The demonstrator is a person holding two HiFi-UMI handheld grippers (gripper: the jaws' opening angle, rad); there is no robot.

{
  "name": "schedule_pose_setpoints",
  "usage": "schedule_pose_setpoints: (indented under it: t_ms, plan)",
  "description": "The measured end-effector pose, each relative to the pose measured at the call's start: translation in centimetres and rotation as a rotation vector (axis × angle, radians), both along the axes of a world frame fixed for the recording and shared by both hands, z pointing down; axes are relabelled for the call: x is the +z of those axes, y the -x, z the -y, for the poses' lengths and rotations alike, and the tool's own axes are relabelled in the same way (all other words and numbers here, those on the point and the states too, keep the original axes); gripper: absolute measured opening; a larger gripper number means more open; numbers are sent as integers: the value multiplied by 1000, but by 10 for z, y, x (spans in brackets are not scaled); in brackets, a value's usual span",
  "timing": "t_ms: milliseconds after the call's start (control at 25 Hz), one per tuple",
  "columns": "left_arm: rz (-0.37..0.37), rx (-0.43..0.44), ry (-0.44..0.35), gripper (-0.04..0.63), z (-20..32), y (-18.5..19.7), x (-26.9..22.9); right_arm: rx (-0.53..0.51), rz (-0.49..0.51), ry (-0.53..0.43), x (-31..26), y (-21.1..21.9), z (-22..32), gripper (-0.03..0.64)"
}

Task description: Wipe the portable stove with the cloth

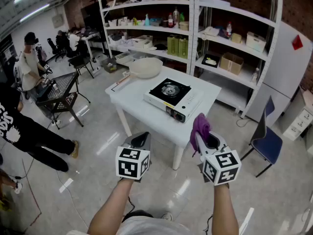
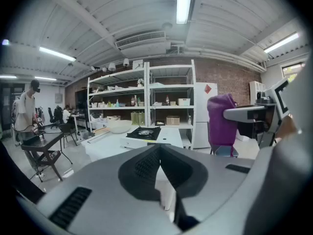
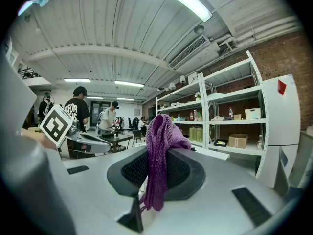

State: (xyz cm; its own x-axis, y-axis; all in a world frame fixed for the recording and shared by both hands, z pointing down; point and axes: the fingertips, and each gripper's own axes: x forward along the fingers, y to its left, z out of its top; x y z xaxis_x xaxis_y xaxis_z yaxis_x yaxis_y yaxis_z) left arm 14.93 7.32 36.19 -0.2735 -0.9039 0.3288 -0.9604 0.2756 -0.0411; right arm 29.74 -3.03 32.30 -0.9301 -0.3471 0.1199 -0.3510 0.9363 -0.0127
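Observation:
A white portable stove (image 1: 173, 97) with a black top and round burner sits on the white table (image 1: 131, 101), toward its right end; the left gripper view shows the stove (image 2: 144, 132) far ahead. My right gripper (image 1: 202, 133) is shut on a purple knitted cloth (image 1: 199, 127) that hangs from its jaws (image 3: 157, 155). It hovers in front of the table, short of the stove. My left gripper (image 1: 140, 140) is shut with nothing in it, held level beside the right one (image 2: 159, 153).
A large cream bowl (image 1: 145, 67) stands at the table's far end. White shelving (image 1: 195, 28) with boxes and bottles runs behind. A blue chair (image 1: 266, 141) stands at the right, a black folding table (image 1: 59, 93) and people at the left.

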Motion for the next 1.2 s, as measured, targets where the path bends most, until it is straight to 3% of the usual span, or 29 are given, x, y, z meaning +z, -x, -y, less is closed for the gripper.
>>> schedule_pose_setpoints:
  t_ms: [280, 680, 1200]
  plan:
    - [-6, 2, 6, 3, 7, 3, 2, -23, -15, 10, 9, 11, 4, 63]
    - [-8, 5, 12, 3, 21, 46, 16, -49, -36, 22, 27, 60, 10, 63]
    - [-34, 115, 38, 3, 69, 170, 34, 12, -70, 74, 48, 183, 40, 63]
